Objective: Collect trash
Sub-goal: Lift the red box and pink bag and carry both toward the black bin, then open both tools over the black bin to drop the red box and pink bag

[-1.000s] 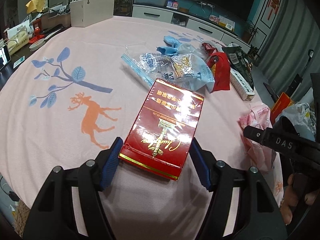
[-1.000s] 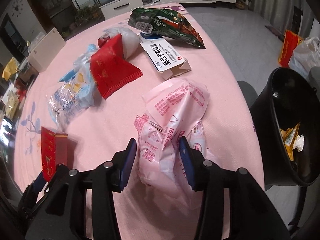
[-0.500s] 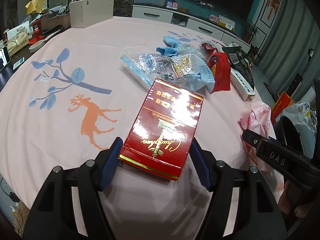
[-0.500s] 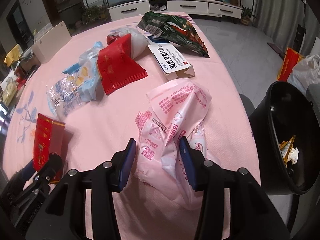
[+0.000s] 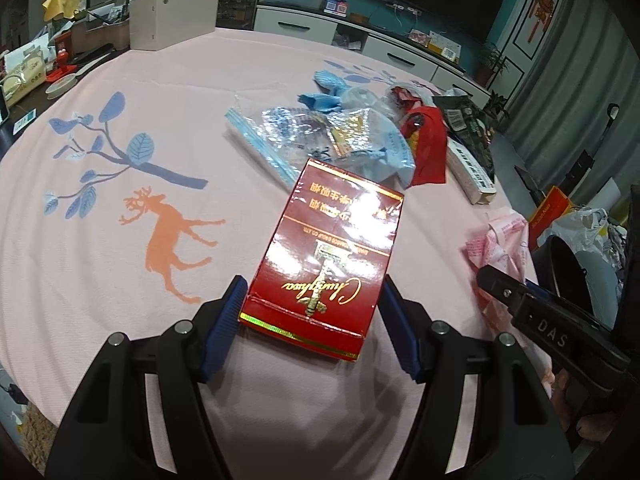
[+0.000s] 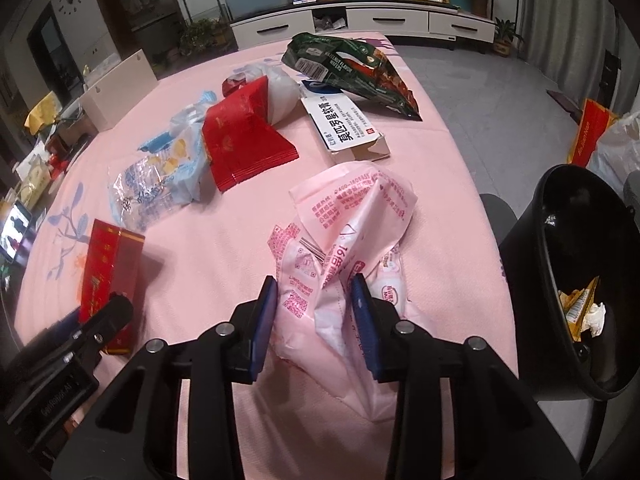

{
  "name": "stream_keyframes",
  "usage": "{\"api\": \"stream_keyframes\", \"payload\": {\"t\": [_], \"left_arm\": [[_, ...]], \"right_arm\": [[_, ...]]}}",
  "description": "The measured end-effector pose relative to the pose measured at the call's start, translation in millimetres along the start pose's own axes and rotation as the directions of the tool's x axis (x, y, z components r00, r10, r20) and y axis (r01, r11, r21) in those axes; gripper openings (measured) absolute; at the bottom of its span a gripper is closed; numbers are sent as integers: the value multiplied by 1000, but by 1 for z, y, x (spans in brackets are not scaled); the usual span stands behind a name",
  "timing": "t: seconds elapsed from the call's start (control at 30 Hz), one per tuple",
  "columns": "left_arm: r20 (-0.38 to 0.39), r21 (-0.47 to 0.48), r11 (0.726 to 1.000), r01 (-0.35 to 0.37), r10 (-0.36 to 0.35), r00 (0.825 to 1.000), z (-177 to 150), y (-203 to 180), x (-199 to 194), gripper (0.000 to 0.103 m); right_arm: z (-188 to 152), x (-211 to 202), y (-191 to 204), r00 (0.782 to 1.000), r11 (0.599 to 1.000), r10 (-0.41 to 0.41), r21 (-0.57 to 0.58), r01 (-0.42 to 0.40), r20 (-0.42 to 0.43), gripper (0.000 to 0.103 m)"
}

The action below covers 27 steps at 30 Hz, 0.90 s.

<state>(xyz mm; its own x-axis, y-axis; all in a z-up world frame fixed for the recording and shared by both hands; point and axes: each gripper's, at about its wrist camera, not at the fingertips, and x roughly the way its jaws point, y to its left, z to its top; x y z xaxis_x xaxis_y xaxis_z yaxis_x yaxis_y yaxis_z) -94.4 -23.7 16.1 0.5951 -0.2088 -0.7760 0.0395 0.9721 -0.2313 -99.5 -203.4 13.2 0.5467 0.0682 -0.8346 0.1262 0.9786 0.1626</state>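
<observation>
Pink wrapper (image 6: 344,248), right gripper (image 6: 316,312) closing tighter

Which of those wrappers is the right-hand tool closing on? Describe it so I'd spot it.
Start at the black bin beside the pink tablecloth. Next to it, near the table edge, lies a crumpled pale pink plastic bag, between the right gripper fingers, which have just been closing. It is the only pink wrapper, printed in red.

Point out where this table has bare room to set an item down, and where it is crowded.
Free: the pink cloth left of the red box, around the deer print, and towards the white box. Crowded: the right side, from the clear blue bag to the pink wrapper.
</observation>
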Motion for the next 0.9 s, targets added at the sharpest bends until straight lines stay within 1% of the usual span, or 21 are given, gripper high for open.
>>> {"api": "stream_keyframes", "payload": {"t": [0.07, 0.17, 0.23, 0.3, 0.4, 0.43, 0.53, 0.57, 0.7, 0.77, 0.9], "left_arm": [[10, 8, 1000, 1, -1, 1000, 0, -3, -2, 67], [46, 26, 1000, 4, -5, 999, 1, -10, -12, 66], [71, 29, 999, 38, -40, 997, 3, -15, -22, 65], [98, 29, 998, 51, -54, 994, 5, -21, -32, 64], [145, 56, 995, 80, -87, 986, 11, -36, -50, 62], [163, 64, 993, 101, -111, 980, 13, -43, -57, 62], [199, 94, 987, 132, -149, 969, 17, -59, -74, 61], [209, 103, 984, 143, -162, 964, 18, -65, -79, 60], [228, 162, 965, 208, -241, 943, 20, -93, -95, 59], [227, 194, 949, 250, -291, 929, 20, -114, -101, 59], [189, 255, 905, 339, -391, 901, 20, -155, -101, 59]], "right_arm": [[2, -3, -2, 1000, 1000, 9, 17, -9, 1, 37], [8, -14, -11, 999, 996, 42, 77, -44, 32, 36], [13, -27, -19, 995, 990, 76, 114, -84, 72, 36], [18, -48, -28, 985, 983, 109, 134, -127, 133, 36], [22, -82, -43, 965, 977, 118, 149, -155, 233, 36], [22, -95, -50, 956, 974, 119, 156, -165, 268, 36], [21, -120, -67, 933, 966, 120, 175, -188, 340, 36], [20, -131, -75, 922, 963, 116, 185, -196, 369, 36], [12, -161, -104, 890, 948, 91, 235, -215, 446, 36], [5, -171, -119, 880, 939, 73, 265, -219, 468, 36], [-4, -184, -149, 864, 914, 31, 335, -228, 502, 36]]}}
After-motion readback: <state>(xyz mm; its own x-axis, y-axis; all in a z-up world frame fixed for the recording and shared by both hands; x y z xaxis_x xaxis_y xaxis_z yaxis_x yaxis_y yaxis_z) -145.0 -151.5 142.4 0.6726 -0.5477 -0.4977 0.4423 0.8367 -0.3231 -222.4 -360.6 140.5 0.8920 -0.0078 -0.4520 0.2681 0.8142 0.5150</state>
